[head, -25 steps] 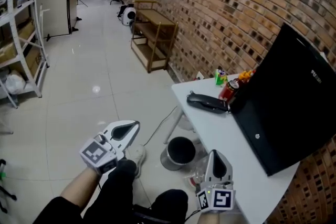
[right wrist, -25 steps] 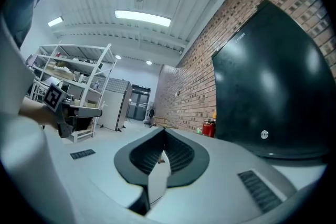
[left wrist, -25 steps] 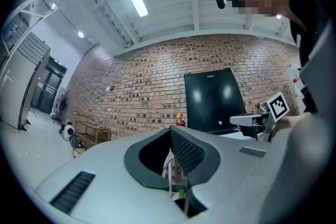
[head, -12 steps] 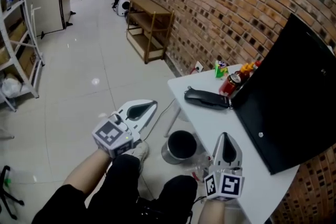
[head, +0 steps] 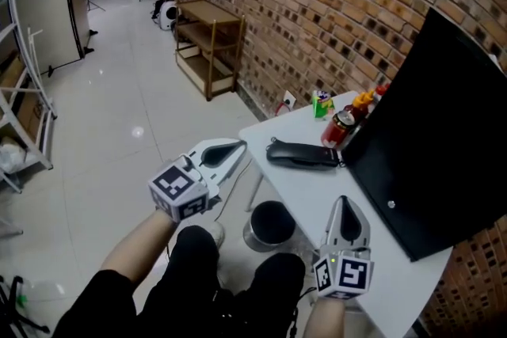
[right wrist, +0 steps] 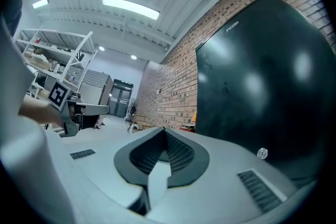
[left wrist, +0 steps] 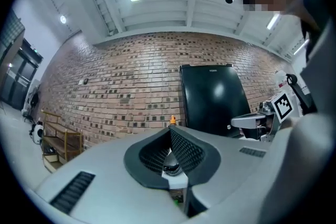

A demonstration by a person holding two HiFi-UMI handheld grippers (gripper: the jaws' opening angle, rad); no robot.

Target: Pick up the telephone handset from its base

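My left gripper (head: 235,149) hangs just off the bench (head: 313,198) edge, fingers pressed together on nothing. The handset (head: 301,156) lies on the bench ahead, untouched. My right gripper (head: 343,203) hovers over the bench, fingers likewise together and empty, beside the black screen (head: 432,146).

The only writing that could be partly read was a short pale word (right wrist: 232,25) on the black panel (right wrist: 257,86), close to its top edge. In the right gripper view it looked like "FUXIN", though the first letter was unsure; in the left gripper view the same word was too small to read. Beside the black panel on the table (head: 317,194), a green carton (head: 321,104) and a red bottle (head: 339,127) carried print too small to make out. In front of the panel, the cube (head: 177,187) of the left tool (head: 236,148) and the cube (head: 345,278) of the right tool (head: 343,203) bore only black-and-white square code patterns.
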